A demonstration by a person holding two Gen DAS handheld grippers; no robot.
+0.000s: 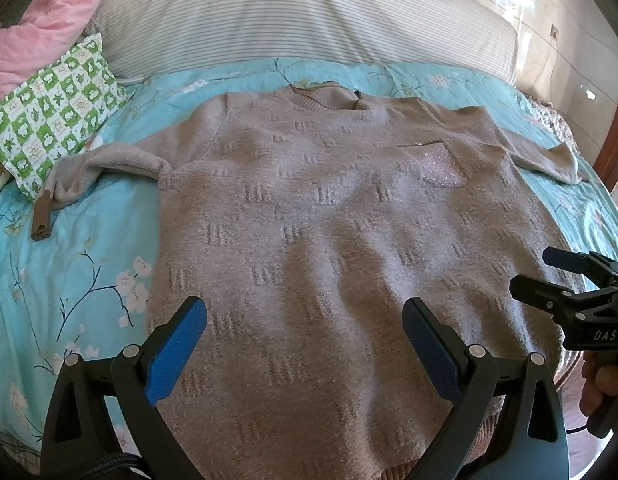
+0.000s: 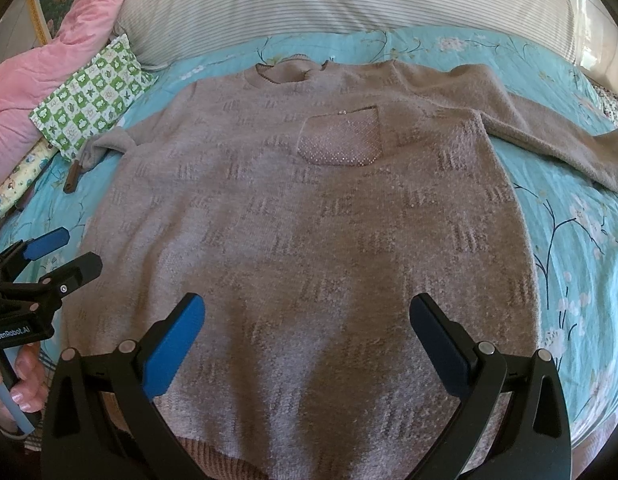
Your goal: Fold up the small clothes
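Observation:
A beige knitted sweater (image 1: 329,220) lies flat, front up, on the bed, collar away from me, with a sparkly chest pocket (image 1: 441,162). It also fills the right wrist view (image 2: 309,220), pocket (image 2: 341,140) near its middle. Its left sleeve (image 1: 105,168) bends outward to a brown cuff (image 1: 41,220); its right sleeve (image 2: 557,136) stretches out to the right. My left gripper (image 1: 305,316) is open and empty above the hem. My right gripper (image 2: 307,312) is open and empty above the hem too, and shows at the right edge of the left wrist view (image 1: 537,270).
A turquoise floral bedspread (image 1: 69,280) covers the bed. A green and white checked pillow (image 1: 53,116), a pink quilt (image 1: 37,24) and a long striped bolster (image 1: 289,12) lie at the head of the bed. A wall socket (image 1: 554,32) is at back right.

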